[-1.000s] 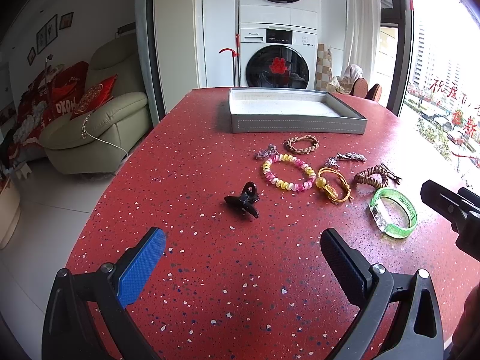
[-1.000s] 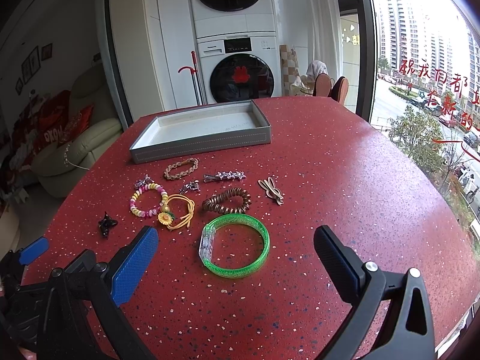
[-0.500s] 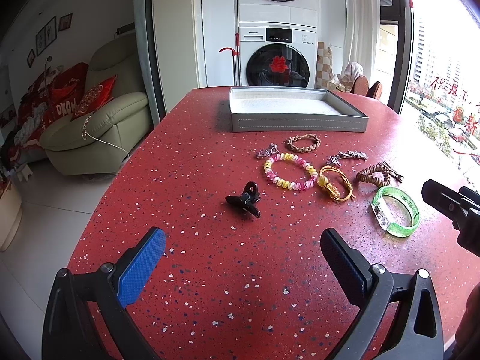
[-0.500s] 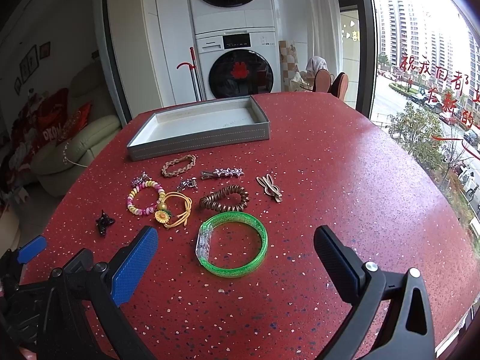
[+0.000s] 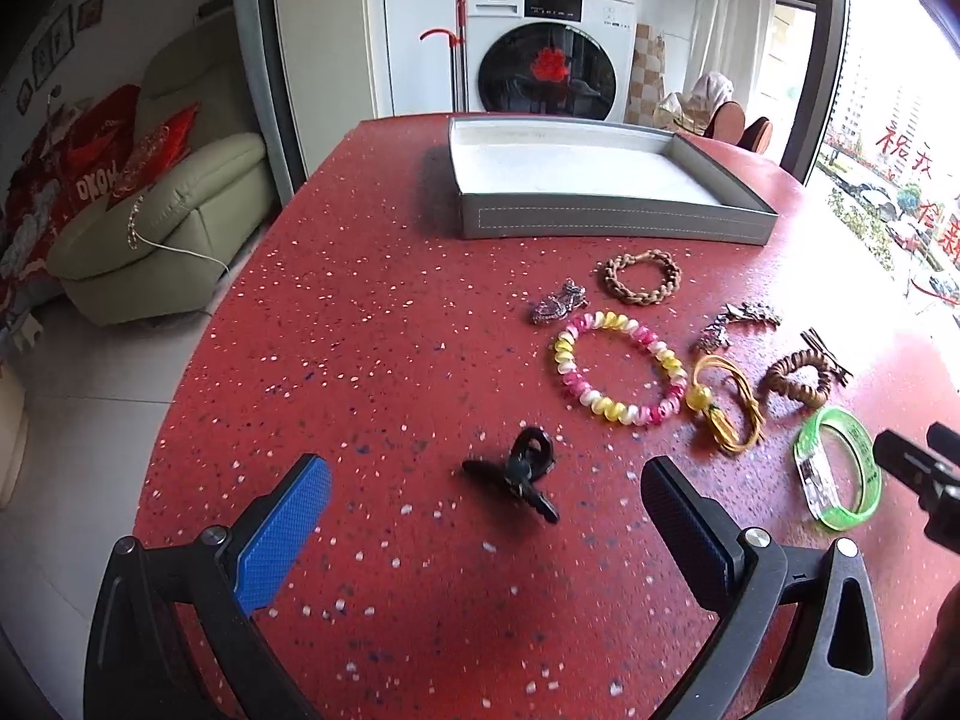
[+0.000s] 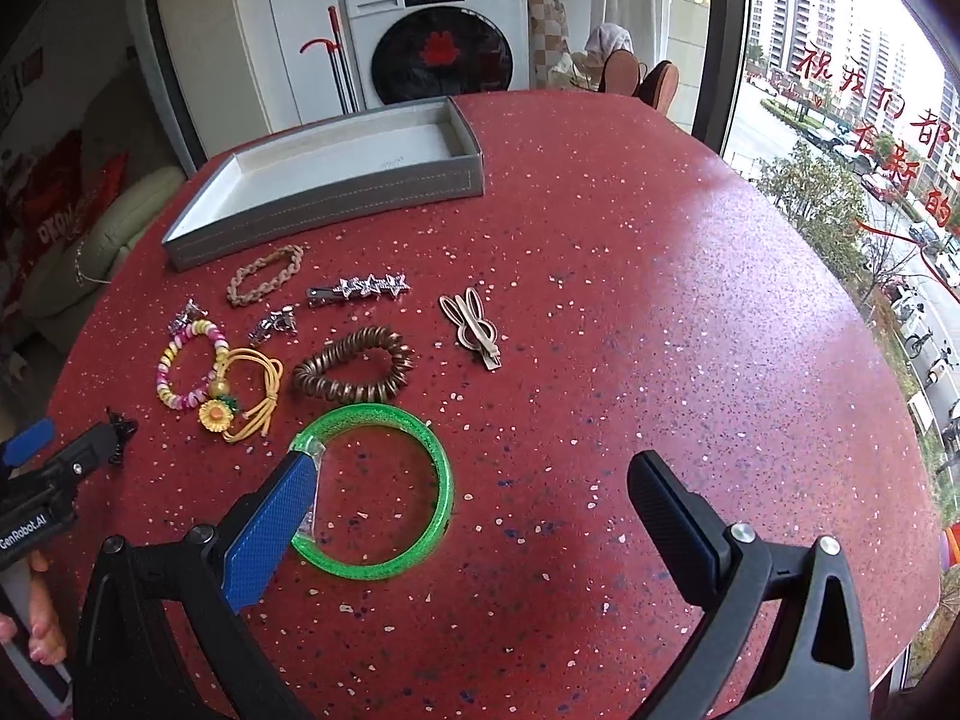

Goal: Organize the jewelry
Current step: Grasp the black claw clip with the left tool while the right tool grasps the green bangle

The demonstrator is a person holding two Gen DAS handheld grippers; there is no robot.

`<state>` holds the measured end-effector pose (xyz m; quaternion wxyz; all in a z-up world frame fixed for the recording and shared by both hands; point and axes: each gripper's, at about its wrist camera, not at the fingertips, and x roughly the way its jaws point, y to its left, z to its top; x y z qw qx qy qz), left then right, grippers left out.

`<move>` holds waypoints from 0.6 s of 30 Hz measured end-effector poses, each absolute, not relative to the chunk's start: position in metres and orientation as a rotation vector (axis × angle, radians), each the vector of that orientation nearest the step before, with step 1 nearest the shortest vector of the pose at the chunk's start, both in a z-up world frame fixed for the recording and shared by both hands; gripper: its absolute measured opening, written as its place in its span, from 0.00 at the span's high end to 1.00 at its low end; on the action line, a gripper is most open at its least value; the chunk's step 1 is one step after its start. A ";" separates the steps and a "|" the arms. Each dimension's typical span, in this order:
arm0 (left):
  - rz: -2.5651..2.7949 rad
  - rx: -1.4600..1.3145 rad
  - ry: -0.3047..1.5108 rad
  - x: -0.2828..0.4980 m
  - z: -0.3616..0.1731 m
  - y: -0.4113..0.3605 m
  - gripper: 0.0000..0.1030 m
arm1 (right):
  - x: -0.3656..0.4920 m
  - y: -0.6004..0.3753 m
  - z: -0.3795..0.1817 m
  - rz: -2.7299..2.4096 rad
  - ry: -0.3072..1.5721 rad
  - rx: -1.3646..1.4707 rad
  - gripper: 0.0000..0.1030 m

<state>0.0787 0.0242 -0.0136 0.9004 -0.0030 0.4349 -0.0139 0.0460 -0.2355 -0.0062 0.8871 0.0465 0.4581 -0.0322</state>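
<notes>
Both grippers spread wide, nothing held. Left gripper (image 5: 486,516) hangs low over the red speckled table (image 5: 360,360), with the black claw clip (image 5: 516,477) lying on the table between its fingers, nearer the right one, no contact visible. Right gripper (image 6: 474,498) straddles the green bangle (image 6: 384,489): blue-padded left finger (image 6: 270,528) overlaps the bangle's clear-label side in view, can't tell if touching; black right finger is well clear of it on bare table. Other pieces loose on the table between the grippers and the tray: brown coil hair tie (image 6: 354,363) just beyond the bangle, yellow cord tie with sunflower (image 6: 240,396) beside it, pink-yellow bead bracelet (image 5: 618,366), braided brown bracelet (image 5: 642,276), star clip (image 6: 360,288), bunny clip (image 6: 471,327), and two small silver pieces too small to identify. Grey tray (image 5: 606,219) sits at the far side of the table with a white lining, no jewelry in it. Left gripper's tip also shows at the left edge of the right wrist view, next to the claw clip.
</notes>
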 end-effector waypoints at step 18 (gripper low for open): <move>-0.054 0.010 0.951 0.087 -0.032 0.015 0.33 | 0.049 -0.215 -0.020 -0.041 1.025 0.004 0.64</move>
